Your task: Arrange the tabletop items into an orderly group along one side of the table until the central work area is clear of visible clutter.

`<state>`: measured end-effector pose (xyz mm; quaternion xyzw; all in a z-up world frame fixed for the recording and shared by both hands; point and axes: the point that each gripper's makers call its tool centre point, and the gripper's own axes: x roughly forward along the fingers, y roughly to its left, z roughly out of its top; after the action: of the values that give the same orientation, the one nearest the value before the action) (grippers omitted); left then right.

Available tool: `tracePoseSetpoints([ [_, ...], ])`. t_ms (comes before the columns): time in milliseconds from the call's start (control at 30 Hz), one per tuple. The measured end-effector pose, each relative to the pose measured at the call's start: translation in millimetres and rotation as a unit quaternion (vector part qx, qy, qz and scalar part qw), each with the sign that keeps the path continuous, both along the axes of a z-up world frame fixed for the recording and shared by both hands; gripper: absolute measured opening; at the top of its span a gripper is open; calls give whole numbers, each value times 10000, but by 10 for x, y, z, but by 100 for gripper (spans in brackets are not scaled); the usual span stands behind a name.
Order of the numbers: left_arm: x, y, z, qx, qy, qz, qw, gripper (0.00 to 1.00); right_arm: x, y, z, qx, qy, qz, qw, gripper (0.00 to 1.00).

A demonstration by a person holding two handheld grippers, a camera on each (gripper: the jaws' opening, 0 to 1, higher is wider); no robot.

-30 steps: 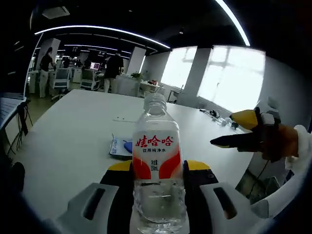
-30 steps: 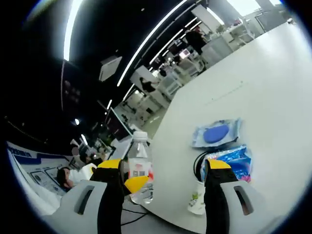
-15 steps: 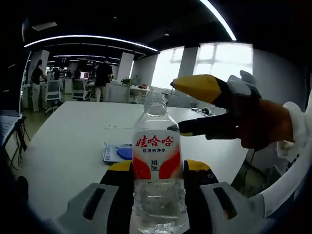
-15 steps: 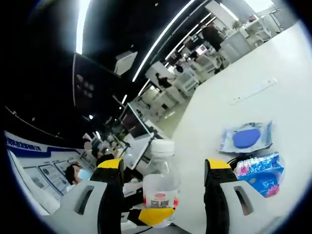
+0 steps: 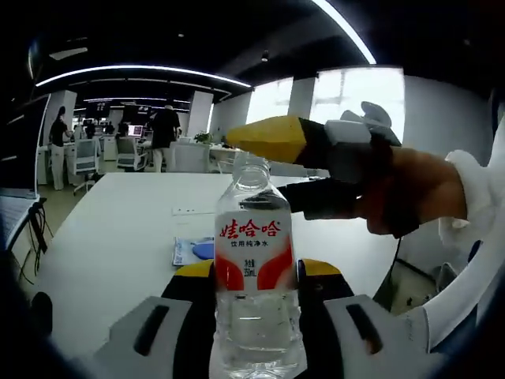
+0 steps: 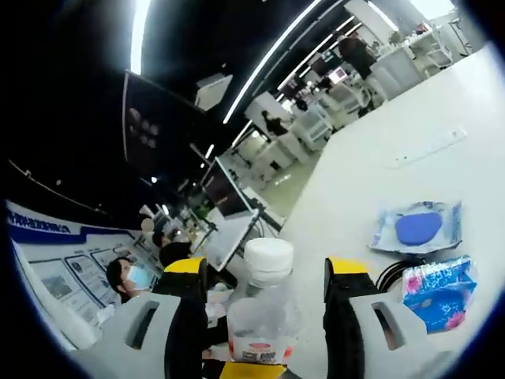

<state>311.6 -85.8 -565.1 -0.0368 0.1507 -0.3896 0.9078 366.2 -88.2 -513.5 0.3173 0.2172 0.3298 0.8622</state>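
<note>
**Water bottle held aloft, second gripper closing on its cap**

- Water bottle (image 5: 254, 276): clear plastic, red-and-white label, white cap. Upright, raised above the table and clamped at its lower body. In the right gripper view the cap and neck (image 6: 267, 272) stand between that gripper's jaws.
- Left gripper (image 5: 254, 316): jaws narrow, pressed to both sides of the bottle; it holds the bottle.
- Right gripper (image 6: 264, 316): jaws wide, one either side of the bottle's neck, apart from it as far as can be judged. In the left gripper view it comes in from the right (image 5: 296, 170), yellow-tipped, level with the cap, held by a gloved hand (image 5: 410, 193).
- White table (image 5: 118, 229): broad, mostly bare on the far side.
- Wet-wipe pack (image 6: 418, 229): flat, pale blue with a dark blue oval, lying on the table beyond the bottle.
- Tissue pack (image 6: 438, 288): blue with pink print, just nearer than the wipes.
- Black cable (image 6: 388, 274): looped, beside the tissue pack.

Step in hand, as a judgement: either a hand-over of the bottle or a grip on its cap. The next move calls for closing the right jaws squarely on the neck without tipping the bottle, then setting it down beside the packs at the table's side.
</note>
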Motion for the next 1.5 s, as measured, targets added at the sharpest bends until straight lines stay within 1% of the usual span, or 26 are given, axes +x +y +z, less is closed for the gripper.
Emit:
tracePoseSetpoints([
  [67,-20,9,-8,42,-16,-42,10000,40,6,47,36,106,-81,40,9999,31],
  [167,-33,58,-12,43,-12,-18,10000,40,22,62,21,136,-70,41,9999,23],
  [200,-37,67,-15,51,-6,-15,10000,40,23,82,20,260,12,48,9997,22],
  [300,-37,78,-23,106,-5,-18,9999,40,6,104,30,222,-6,97,9997,21],
  [400,-34,86,-42,186,31,-4,9998,41,-16,149,58,113,-151,232,9996,21],
  [433,-35,90,-54,204,59,0,9998,41,-33,174,62,15,-229,355,9991,21],
  [500,-41,118,-111,352,118,37,9993,42,-68,235,69,-140,-320,550,9979,20],
  [533,-36,112,-115,338,111,29,9994,42,-78,259,71,-187,-352,611,9973,20],
  [567,-43,132,-132,356,139,49,9993,42,-86,270,74,-203,-374,651,9970,20],
  [633,-41,175,-122,440,4,104,9990,43,-91,295,94,-163,-411,713,9965,20],
  [700,-38,197,-127,443,22,102,9990,43,-101,324,94,-165,-433,811,9956,20],
  [733,-42,207,-120,363,76,116,9992,43,-109,344,97,-179,-469,865,9950,20],
  [767,-48,210,-110,288,94,104,9995,46,-120,362,93,-222,-504,935,9941,20],
  [800,-48,234,-90,265,64,147,9995,54,-127,376,95,-251,-539,987,9933,20],
  [833,-28,259,-72,293,-46,228,9993,63,-143,397,107,-299,-613,1055,9921,20],
  [867,-21,273,-64,328,-126,261,9990,74,-147,409,113,-324,-650,1104,9912,20],
  [900,-8,291,-55,329,-201,313,9988,88,-150,415,119,-341,-686,1152,9904,20],
  [933,-9,318,-49,311,-266,350,9986,96,-146,427,136,-339,-738,1217,9892,20],
  [967,-7,336,-52,293,-283,370,9985,99,-144,433,145,-334,-761,1257,9886,20],
  [1000,-31,368,-73,309,-251,338,9986,98,-133,444,158,-337,-808,1324,9873,20],
  [1067,-45,422,-109,329,-267,340,9985,100,-108,452,165,-362,-858,1386,9860,20],
  [1133,-54,500,-157,555,-357,384,9971,100,-91,468,167,-451,-930,1491,9834,20],
  [1267,-101,537,-177,684,-627,324,9952,100,-33,492,155,-547,-994,1630,9801,21],
  [1333,-118,550,-222,754,-642,348,9945,100,-5,499,156,-540,-1023,1695,9787,21],
  [1400,-138,558,-267,780,-659,351,9942,100,26,503,157,-535,-1036,1739,9778,21],
  [1500,-139,613,-384,651,-696,475,9943,100,90,525,155,-547,-1067,1827,9758,21],
])
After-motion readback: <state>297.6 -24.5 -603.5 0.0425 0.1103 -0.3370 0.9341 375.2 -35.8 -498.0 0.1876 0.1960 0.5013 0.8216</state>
